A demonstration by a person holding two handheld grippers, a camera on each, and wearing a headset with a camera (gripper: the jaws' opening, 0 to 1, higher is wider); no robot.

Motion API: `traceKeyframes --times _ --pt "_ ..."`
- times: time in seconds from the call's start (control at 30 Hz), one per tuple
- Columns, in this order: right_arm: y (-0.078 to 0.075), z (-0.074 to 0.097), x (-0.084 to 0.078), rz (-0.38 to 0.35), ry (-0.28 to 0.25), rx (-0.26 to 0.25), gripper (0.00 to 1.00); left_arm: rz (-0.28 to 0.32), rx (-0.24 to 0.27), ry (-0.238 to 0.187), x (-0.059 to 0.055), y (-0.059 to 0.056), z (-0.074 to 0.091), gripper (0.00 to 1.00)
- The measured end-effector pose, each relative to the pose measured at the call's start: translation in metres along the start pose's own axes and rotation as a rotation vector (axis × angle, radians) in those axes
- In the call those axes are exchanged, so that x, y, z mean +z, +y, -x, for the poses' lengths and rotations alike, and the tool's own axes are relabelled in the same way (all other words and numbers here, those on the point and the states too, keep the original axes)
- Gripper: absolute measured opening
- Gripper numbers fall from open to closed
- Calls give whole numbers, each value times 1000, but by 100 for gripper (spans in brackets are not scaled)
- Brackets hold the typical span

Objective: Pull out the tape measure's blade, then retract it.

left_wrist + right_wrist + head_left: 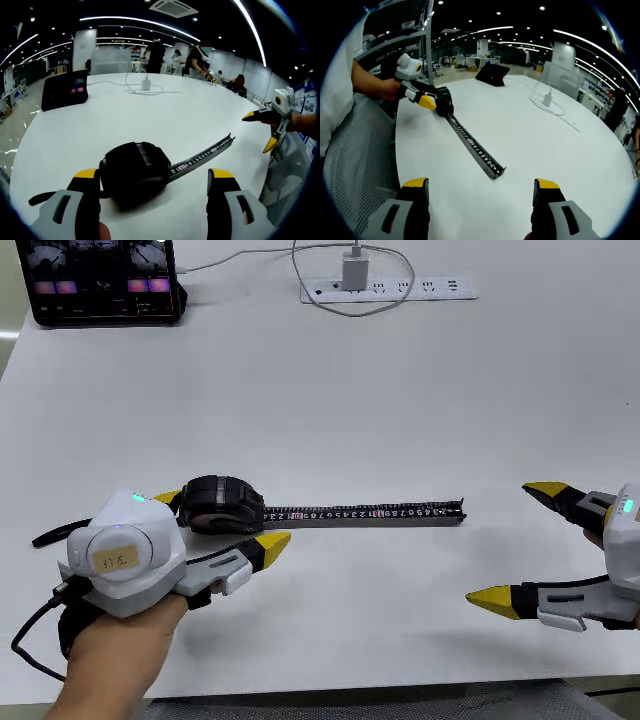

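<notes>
Left tongs [221, 517] spread astride tape measure [222, 502]; right tongs [502, 542] spread, empty.

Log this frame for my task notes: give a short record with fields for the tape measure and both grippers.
case: black, on the white table, between the left gripper's jaws
blade: extended, flat on the table, tip towards the right gripper
left gripper: open, straddling the case
right gripper: open, holding nothing, apart from the blade tip
stage: blade out, not yet retracted
</notes>
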State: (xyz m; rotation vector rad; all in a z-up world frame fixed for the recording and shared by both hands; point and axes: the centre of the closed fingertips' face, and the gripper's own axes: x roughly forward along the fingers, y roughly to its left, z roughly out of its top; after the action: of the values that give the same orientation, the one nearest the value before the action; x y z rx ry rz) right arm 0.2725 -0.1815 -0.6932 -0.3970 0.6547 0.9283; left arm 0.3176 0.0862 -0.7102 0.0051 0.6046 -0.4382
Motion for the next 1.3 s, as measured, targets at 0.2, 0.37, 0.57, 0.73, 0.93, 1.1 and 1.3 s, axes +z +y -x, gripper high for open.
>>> traceKeyframes --times 0.2,0.37,0.57,0.73,0.93,1.1,1.3 --pt "-8 -4 2 38 9 13 79 43 36 -9 3 0 -4 85" --pt "-14 -9 3 66 21 23 79 69 60 -22 4 3 -4 83" --pt "-19 -14 2 94 40 40 79 78 83 -25 4 5 -5 82" --pt "-23 -17 5 122 48 51 77 81 102 -25 3 7 -7 81" --pt "-26 -25 7 155 66 75 73 98 144 -33 4 9 -8 80" --pt "-28 -31 8 169 77 94 71 114 176 -29 4 13 -9 76" --pt "-29 -37 6 186 96 117 69 133 199 -26 4 15 -10 75"
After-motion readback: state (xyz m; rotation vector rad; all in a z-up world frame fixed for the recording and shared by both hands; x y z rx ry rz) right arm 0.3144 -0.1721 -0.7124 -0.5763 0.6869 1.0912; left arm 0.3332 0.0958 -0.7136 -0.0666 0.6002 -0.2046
